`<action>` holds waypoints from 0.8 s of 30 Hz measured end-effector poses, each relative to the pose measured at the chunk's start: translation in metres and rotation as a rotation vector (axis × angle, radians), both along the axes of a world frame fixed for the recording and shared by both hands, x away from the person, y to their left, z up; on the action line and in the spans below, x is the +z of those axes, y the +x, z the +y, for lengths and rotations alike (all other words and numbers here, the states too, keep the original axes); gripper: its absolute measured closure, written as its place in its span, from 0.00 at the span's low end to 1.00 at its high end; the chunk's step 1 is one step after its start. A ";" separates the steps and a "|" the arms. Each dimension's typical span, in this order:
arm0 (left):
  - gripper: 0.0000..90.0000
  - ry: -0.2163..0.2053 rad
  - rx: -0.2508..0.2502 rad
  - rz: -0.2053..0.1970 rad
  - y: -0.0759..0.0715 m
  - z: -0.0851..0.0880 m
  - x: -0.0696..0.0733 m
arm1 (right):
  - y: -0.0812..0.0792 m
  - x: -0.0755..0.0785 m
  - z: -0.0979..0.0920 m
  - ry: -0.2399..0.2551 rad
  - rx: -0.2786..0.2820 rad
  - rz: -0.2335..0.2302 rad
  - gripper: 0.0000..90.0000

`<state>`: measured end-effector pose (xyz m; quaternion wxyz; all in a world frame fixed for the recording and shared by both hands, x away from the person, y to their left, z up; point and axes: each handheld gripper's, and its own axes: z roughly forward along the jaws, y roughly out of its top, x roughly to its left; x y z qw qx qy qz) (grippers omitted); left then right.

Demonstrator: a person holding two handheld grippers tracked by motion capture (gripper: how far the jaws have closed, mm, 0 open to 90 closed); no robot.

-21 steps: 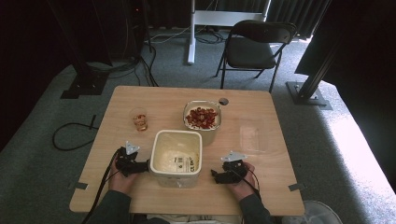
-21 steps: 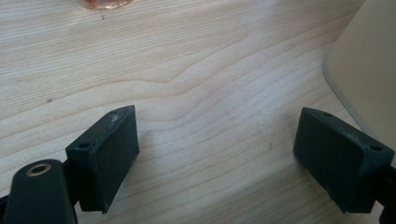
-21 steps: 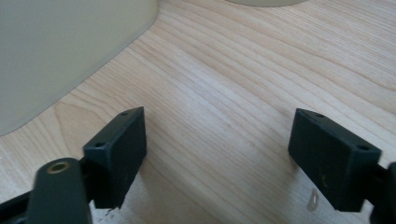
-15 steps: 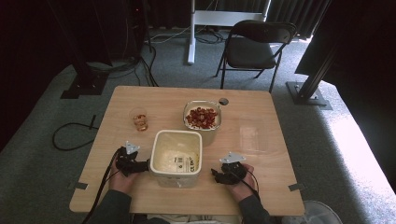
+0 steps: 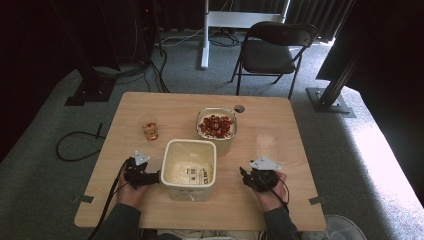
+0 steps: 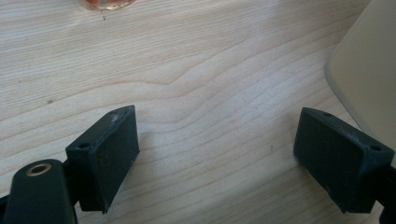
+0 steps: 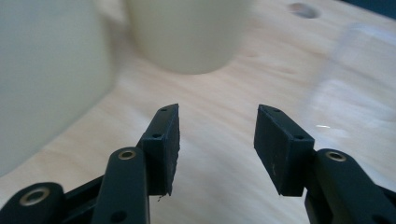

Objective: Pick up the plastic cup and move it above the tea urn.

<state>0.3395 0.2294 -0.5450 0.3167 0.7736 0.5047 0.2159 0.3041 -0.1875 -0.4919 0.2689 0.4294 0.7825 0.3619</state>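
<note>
The table [image 5: 150, 107] is pale wood with rounded corners, and a person sits at its near edge with a forearm coming in at each side. Largest on it is the tub [image 5: 190, 168], a cream, square, empty container with a label on its inner wall, standing upright near the front edge between the two hands. Just behind it, towards the far side and a little to the right, stands the bowl [image 5: 216, 127], a smaller cream container full of red pieces; the two are close, and whether they touch cannot be told. Right of the bowl lies a clear plastic piece [image 5: 266, 145], hard to make out. Left of the bowl, well apart from the tub, is a small glass [image 5: 149, 128] with something reddish in it. The left gripper [image 5: 150, 177] lies low on the wood just beside the tub's left wall; in the left gripper view its jaws are spread wide over bare wood with nothing between them, the tub [image 6: 369, 79] just off the right pad. The right gripper [image 5: 248, 178] rests right of the tub, apart from it, its jaws parted and empty in the right gripper view, with the tub [image 7: 46, 79] at left and the bowl [image 7: 187, 32] ahead.
</note>
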 end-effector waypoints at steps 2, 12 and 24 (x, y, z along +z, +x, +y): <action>0.16 0.000 0.000 0.000 0.000 0.000 0.000 | 0.006 0.009 -0.017 0.003 -0.064 -0.007 0.56; 0.16 0.000 0.000 0.000 0.000 0.000 0.000 | 0.040 0.021 -0.078 -0.014 -0.295 -0.009 0.56; 0.16 0.000 0.000 0.000 0.000 0.000 0.000 | 0.062 -0.008 -0.102 -0.038 -0.356 0.101 0.72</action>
